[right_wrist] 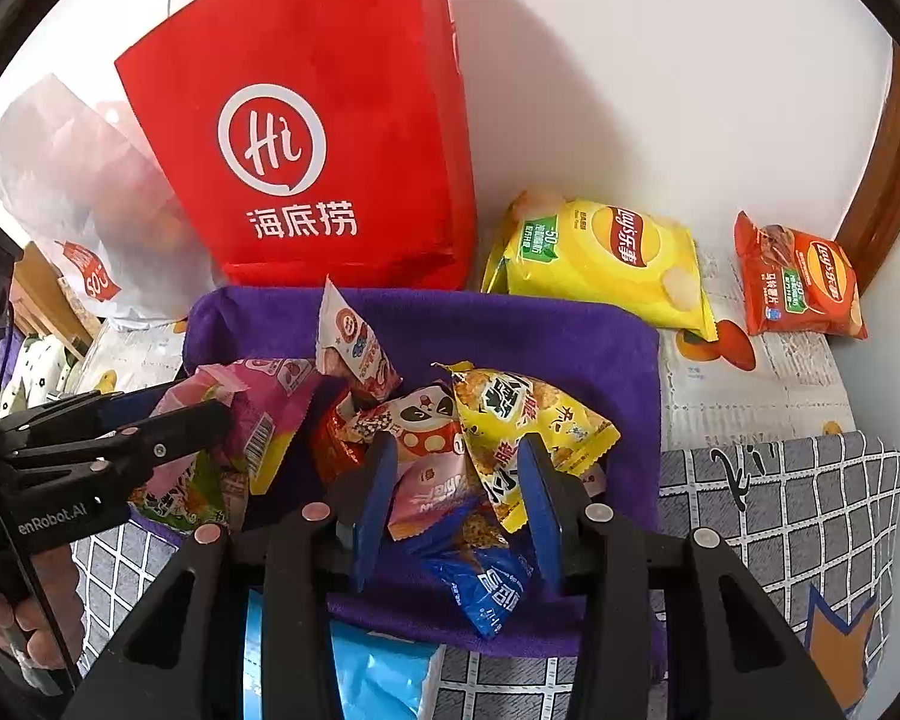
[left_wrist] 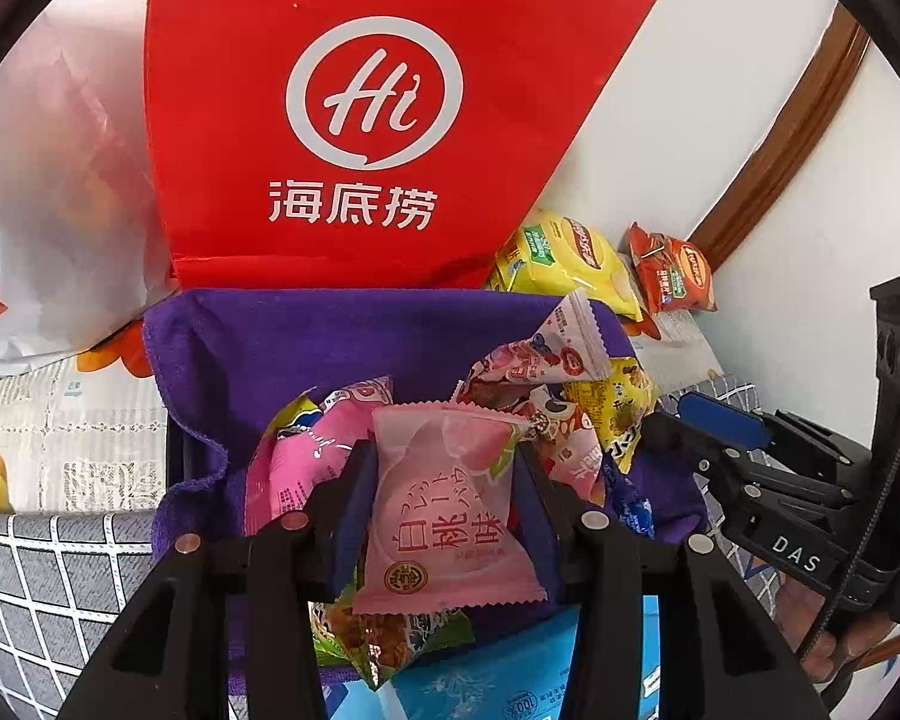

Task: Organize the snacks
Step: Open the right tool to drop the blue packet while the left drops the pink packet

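Observation:
A purple cloth-lined basket (left_wrist: 282,348) holds a heap of small snack packets. My left gripper (left_wrist: 444,480) is shut on a pale pink peach packet (left_wrist: 450,516), held just above the heap; in the right wrist view that gripper (right_wrist: 204,414) comes in from the left. My right gripper (right_wrist: 459,480) hovers over the basket (right_wrist: 510,324) with its jaws apart. A yellow packet (right_wrist: 528,414) and a pink-and-white one (right_wrist: 426,492) lie loose in the gap, not pinched. In the left wrist view the right gripper (left_wrist: 672,420) sits at the basket's right rim.
A red paper bag (right_wrist: 306,138) stands behind the basket, with a white plastic bag (left_wrist: 48,228) to its left. A yellow chips bag (right_wrist: 606,258) and an orange-red chips bag (right_wrist: 804,282) lie at the back right by the wall. A light blue pack (left_wrist: 486,678) lies in front.

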Action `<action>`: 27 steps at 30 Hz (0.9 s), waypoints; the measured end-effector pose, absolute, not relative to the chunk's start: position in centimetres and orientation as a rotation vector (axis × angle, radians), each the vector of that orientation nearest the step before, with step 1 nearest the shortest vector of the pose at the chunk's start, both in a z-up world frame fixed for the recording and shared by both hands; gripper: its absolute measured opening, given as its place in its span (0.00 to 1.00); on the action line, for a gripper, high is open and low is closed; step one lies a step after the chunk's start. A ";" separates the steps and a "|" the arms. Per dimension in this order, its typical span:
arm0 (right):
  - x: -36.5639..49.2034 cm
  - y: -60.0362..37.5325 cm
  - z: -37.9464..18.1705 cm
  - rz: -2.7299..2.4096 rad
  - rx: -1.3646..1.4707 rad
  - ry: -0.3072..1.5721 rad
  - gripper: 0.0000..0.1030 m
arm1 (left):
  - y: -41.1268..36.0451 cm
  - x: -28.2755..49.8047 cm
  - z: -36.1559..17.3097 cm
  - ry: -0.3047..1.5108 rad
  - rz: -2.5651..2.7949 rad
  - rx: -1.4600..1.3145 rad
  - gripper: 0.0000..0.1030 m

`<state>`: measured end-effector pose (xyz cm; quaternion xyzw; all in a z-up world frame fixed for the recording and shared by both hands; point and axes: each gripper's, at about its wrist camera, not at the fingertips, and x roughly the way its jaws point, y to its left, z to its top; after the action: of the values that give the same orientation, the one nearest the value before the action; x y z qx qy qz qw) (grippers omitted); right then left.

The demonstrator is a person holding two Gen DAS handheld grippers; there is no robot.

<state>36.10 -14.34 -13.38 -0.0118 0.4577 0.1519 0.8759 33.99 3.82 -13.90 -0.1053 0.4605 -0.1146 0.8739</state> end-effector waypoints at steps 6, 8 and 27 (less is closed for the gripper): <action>36.1 -14.3 -13.4 0.314 -0.030 0.960 0.40 | 3.4 34.2 -14.4 0.975 -0.242 -0.220 0.42; 36.1 -14.4 -13.4 0.315 -0.029 0.962 0.40 | 3.2 34.4 -14.8 0.989 -0.244 -0.224 0.43; 36.3 -14.3 -13.8 0.303 -0.046 0.979 0.41 | 2.3 34.2 -15.3 1.006 -0.236 -0.183 0.44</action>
<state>36.27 -14.28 -13.82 -0.0218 0.4684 0.1452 0.8712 34.23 2.31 -15.32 -0.0874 0.4803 -0.1125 0.8654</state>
